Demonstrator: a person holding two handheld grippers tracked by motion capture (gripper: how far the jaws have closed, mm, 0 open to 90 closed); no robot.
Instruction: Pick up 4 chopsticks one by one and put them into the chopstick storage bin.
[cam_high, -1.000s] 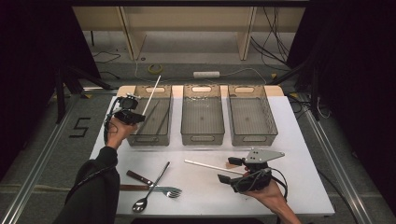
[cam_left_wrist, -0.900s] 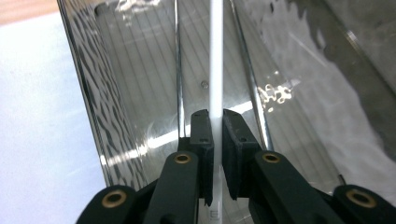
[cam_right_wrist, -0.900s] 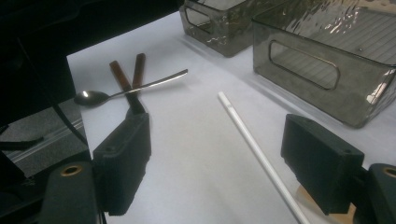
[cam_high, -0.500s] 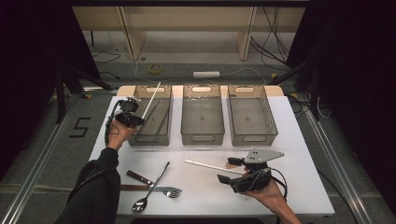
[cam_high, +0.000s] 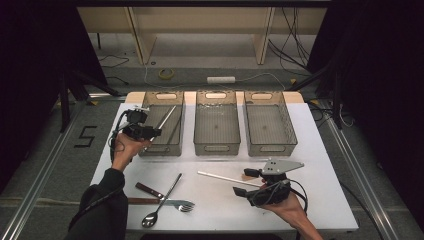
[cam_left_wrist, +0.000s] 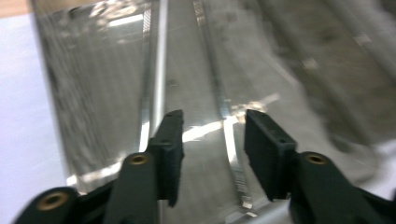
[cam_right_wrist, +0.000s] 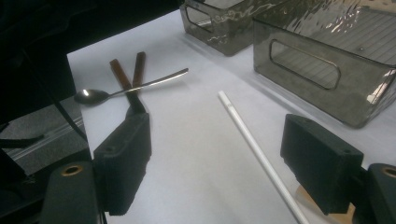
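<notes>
Scene: a white table (cam_high: 320, 150) seen from above, with three smoky clear plastic bins along its far edge, each with handle slots in its end walls.
Left gripper (cam_high: 150, 132): held over the near end of the left bin (cam_high: 150, 150). Its jaws have just been opening and now stand apart about halfway, with nothing pressed between the pads.
Straw in the bin (cam_high: 166, 118): a thin white stick (it may be a straw or a chopstick; I cannot tell which) lying inside the left bin. Its long axis runs from the near left toward the far right wall, the far tip raised against that wall.
Same straw up close (cam_left_wrist: 160, 65): in the left gripper view it is a pale line running straight away from the jaws, just left of the gap; the picture is blurred.
Right gripper (cam_high: 252, 182): held low over the near right of the table, jaws spread wide and holding nothing.
Straw on the table (cam_high: 227, 178): a second white stick lies flat, its long axis running from left and slightly farther away to right and nearer, its right end at the right gripper.
Right gripper view: this straw (cam_right_wrist: 254, 144) passes between the open jaws without touching either pad.
Cutlery: a spoon (cam_high: 161, 202), a fork (cam_high: 180, 204) and a brown-handled knife (cam_high: 149, 190) lie crossed at the near left.
Writing: a figure "5" (cam_high: 86, 136) is marked on the floor left of the table.
</notes>
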